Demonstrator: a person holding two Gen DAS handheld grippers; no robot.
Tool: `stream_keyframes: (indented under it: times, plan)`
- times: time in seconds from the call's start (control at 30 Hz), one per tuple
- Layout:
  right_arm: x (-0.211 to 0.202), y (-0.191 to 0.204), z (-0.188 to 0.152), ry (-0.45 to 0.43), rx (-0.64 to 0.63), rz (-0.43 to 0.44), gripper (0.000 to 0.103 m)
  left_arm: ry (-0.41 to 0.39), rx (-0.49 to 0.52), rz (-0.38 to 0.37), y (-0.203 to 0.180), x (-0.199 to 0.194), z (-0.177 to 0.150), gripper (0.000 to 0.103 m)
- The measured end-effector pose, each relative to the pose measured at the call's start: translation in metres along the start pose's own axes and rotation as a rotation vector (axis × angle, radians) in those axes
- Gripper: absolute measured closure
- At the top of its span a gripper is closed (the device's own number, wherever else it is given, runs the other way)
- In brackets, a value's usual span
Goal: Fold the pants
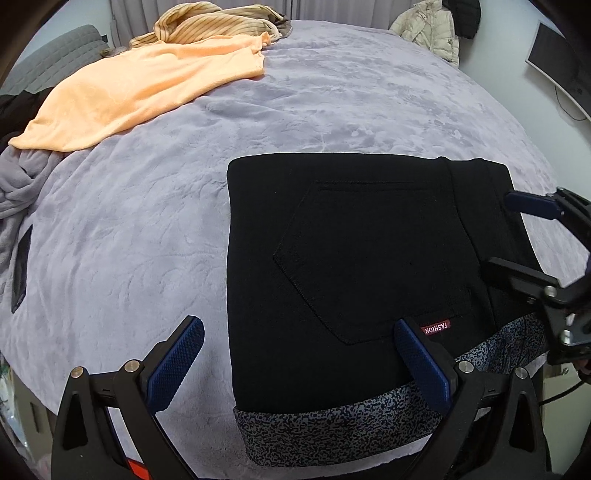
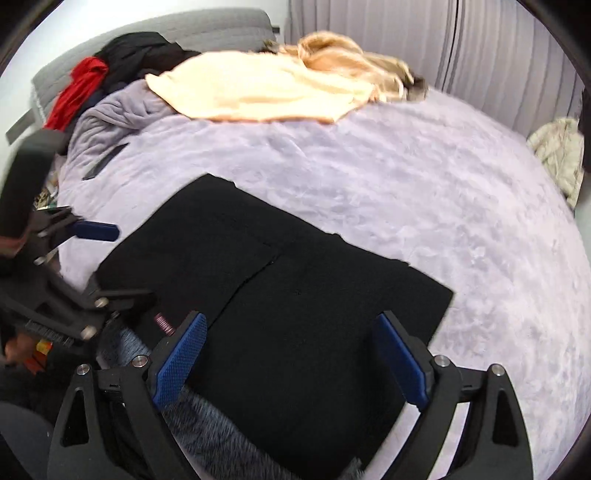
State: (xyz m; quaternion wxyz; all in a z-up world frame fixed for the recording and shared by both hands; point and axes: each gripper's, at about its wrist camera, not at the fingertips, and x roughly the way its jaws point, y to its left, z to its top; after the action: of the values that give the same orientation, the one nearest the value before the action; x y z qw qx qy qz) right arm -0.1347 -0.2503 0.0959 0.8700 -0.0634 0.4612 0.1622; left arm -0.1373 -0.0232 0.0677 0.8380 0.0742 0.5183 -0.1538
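Observation:
Black pants lie folded into a flat rectangle on the lilac bedspread, back pocket up, with a red label and a speckled grey waistband at the near edge. My left gripper is open over the near left corner, one finger above the pants and the other above the bedspread. At the pants' right edge stands my right gripper, also open. In the right wrist view the right gripper spreads wide above the pants, holding nothing, and the left gripper shows at the left.
A peach cloth and a striped tan fabric lie at the far left of the bed. A crumpled grey blanket sits at the left edge, with red and black clothes behind it. A pale jacket hangs at the far right.

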Motion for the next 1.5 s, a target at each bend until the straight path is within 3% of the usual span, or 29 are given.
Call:
stream_keyframes:
  times: [0.07, 0.27, 0.4, 0.57, 0.63, 0.77, 0.83, 0.93, 1.0, 1.2, 1.5]
  plan:
    - [0.023, -0.002, 0.000, 0.072, 0.014, -0.022, 0.000, 0.003, 0.000, -0.002, -0.001, 0.000, 0.000, 0.000]
    - [0.021, -0.005, -0.006, 0.042, 0.003, -0.021, 0.000, -0.003, 0.027, 0.003, 0.000, -0.005, 0.010, 0.000]
    - [0.020, -0.003, -0.010, 0.024, 0.006, -0.019, 0.000, -0.064, 0.020, 0.093, 0.011, -0.010, 0.042, 0.000]
    - [0.020, 0.000, -0.012, 0.000, 0.011, -0.031, 0.000, -0.043, -0.215, 0.153, 0.067, 0.014, 0.090, 0.000]
    - [0.020, 0.000, -0.012, -0.004, 0.011, -0.032, 0.000, 0.002, -0.207, 0.240, 0.072, 0.036, 0.097, 0.000]
    - [0.021, 0.001, -0.011, -0.005, 0.011, -0.038, 0.000, 0.015, -0.153, 0.276, 0.069, 0.051, 0.089, 0.000]
    - [0.021, 0.002, -0.011, -0.002, 0.010, -0.039, 0.000, 0.006, -0.163, 0.250, 0.069, 0.038, 0.091, 0.000]
    - [0.016, 0.002, -0.010, 0.012, 0.032, -0.047, 0.000, -0.032, -0.233, 0.088, 0.073, 0.010, 0.081, 0.000]
    - [0.011, 0.004, -0.011, 0.021, 0.047, -0.049, 0.000, -0.028, -0.215, 0.054, 0.062, 0.001, 0.066, 0.000]
    - [-0.001, 0.016, -0.028, 0.020, 0.036, -0.025, 0.000, 0.008, -0.133, 0.050, 0.034, 0.007, 0.021, 0.000]
    - [-0.008, 0.015, -0.048, 0.004, 0.051, -0.054, 0.000, -0.006, -0.153, 0.056, 0.032, 0.006, 0.014, 0.000]
